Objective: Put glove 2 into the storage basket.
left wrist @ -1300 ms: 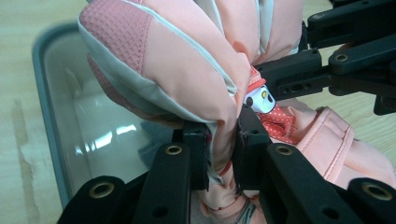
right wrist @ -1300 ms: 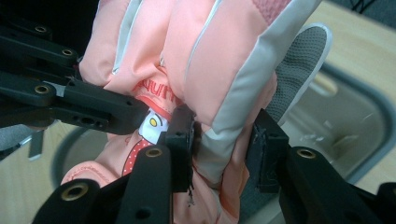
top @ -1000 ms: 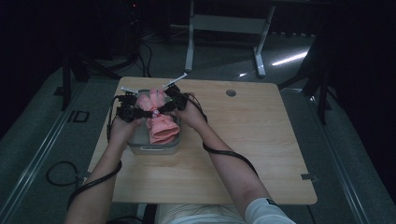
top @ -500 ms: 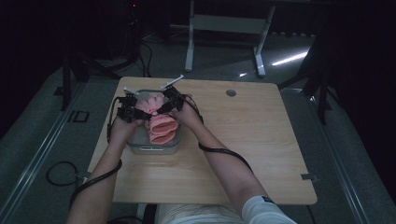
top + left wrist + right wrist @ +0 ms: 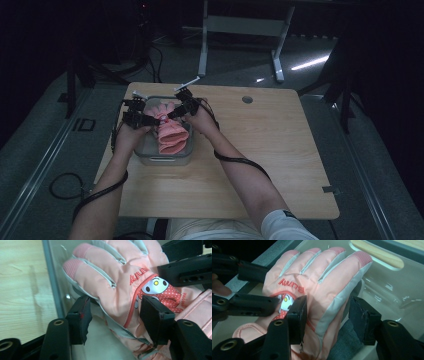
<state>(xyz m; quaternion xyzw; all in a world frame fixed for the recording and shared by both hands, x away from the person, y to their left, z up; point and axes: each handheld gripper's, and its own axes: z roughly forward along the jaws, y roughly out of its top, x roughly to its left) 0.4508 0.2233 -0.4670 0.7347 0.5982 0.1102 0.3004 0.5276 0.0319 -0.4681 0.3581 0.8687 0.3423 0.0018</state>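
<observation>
Pink ski glove [image 5: 117, 282] lying in clear plastic bin [image 5: 150, 156], straddled by left gripper [image 5: 115, 315] and right gripper [image 5: 327, 315]. Both jaw pairs just opening, released, glove edge between pads, no clamping visible.

The glove [image 5: 120, 285] runs off the left gripper view's top and right edges, its cuff cut off. In the right gripper view a grey cloth [image 5: 342, 345] lies mostly hidden beneath it. From the high view, the glove's print is too small to read.
</observation>
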